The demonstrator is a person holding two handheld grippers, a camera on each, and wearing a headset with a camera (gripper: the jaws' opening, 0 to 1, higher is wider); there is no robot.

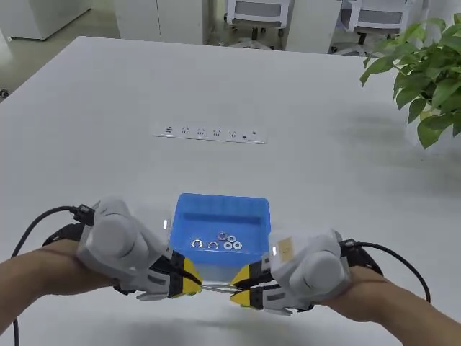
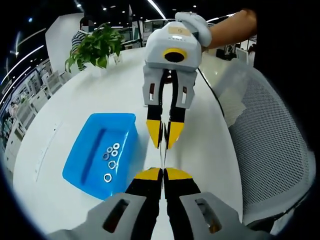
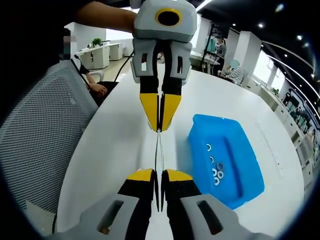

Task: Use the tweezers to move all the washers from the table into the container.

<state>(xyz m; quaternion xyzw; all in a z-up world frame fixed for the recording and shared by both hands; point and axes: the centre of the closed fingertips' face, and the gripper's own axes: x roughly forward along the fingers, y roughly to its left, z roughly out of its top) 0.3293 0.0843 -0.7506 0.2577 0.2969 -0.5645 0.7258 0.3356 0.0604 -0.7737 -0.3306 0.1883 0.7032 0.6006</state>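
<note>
A blue container (image 1: pixel 223 216) stands on the white table just beyond my two grippers, with several metal washers (image 1: pixel 222 242) lying on its floor. Thin metal tweezers (image 1: pixel 216 288) run level between the grippers, which face each other tip to tip. My left gripper (image 1: pixel 189 277) is shut on one end and my right gripper (image 1: pixel 240 287) is shut on the other. In the left gripper view the tweezers (image 2: pixel 163 157) span from my left gripper (image 2: pixel 163 173) to the right gripper (image 2: pixel 165 137), beside the container (image 2: pixel 95 165). The right gripper view shows my right gripper (image 3: pixel 160 176), the tweezers (image 3: pixel 159 150) and the washers (image 3: pixel 215 172).
A socket strip (image 1: pixel 209 133) is set into the table (image 1: pixel 324 180) beyond the container. A green plant (image 1: pixel 425 79) stands at the far right, and office chairs (image 1: pixel 256 18) sit past the far edge. A mesh chair (image 2: pixel 270 130) stands behind the near table edge.
</note>
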